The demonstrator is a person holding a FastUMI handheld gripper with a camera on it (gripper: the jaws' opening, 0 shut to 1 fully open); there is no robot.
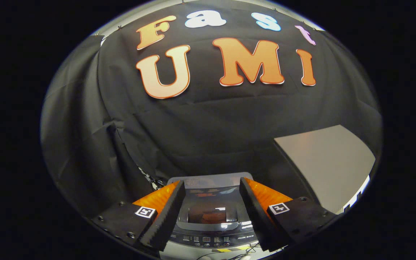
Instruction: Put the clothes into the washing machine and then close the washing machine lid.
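Claw wide open, nothing held, fingers spread apart. Washing machine below, seen between fingers, toward 6 o'clock. Glossy lid lies flat, looks closed, reflects booth light. Control panel with buttons along near edge, nearest fingers. Grey tabletop at 3 o'clock of machine, well apart, beyond right finger. Clothes: cannot tell where. Black cloth wall behind, 12 o'clock.
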